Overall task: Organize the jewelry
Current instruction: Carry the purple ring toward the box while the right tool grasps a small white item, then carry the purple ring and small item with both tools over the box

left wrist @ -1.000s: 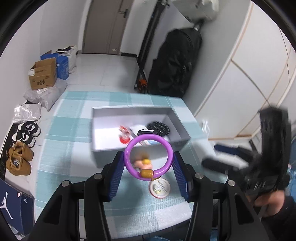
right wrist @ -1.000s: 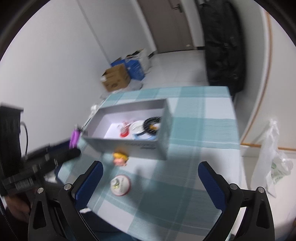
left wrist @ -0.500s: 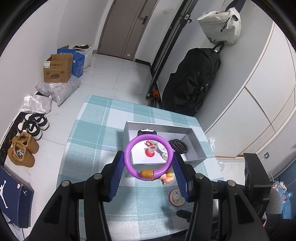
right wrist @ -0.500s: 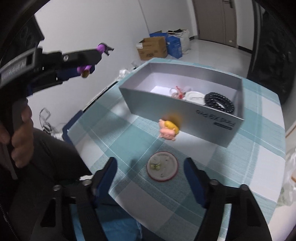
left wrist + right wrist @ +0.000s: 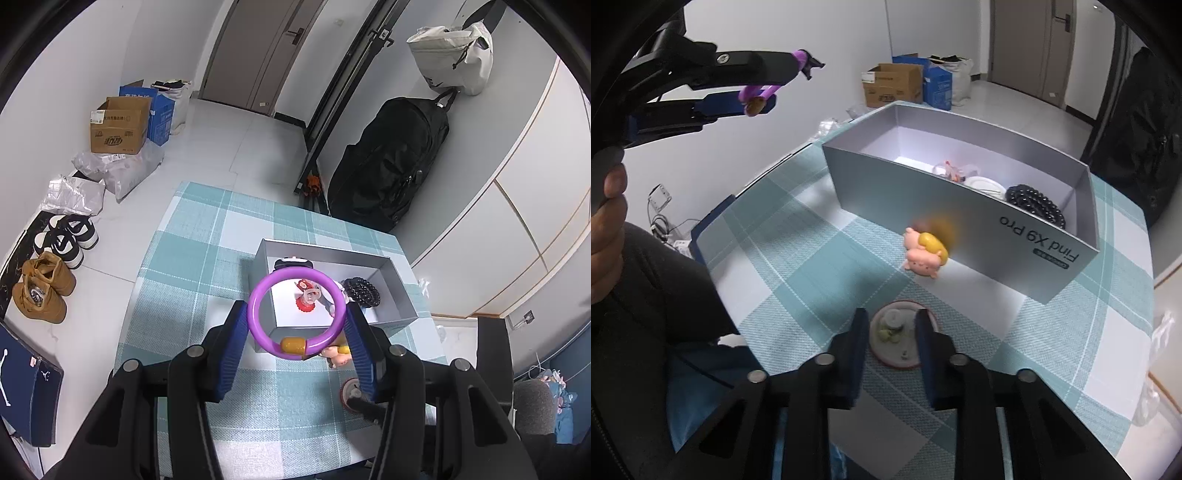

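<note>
overhead, left gripper [image 5: 297, 317] clenches the purple plastic bangle with amber bead [image 5: 295, 314]; right gripper [image 5: 892, 332], fingers parted, straddles the small round pink-rimmed dish [image 5: 899, 341].

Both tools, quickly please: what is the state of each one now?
Left tool: closed on the purple bracelet, held up in the air.
Right tool: fingers around the small round dish; firm grip cannot be told.

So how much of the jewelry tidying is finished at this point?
Partly done. The grey box already holds a black bead bracelet, a red trinket and a white piece. In hand: the left gripper holds a purple bangle above the table, and the right gripper has its fingers on either side of the small round dish. The pink pig charm still lies outside the box.
</note>
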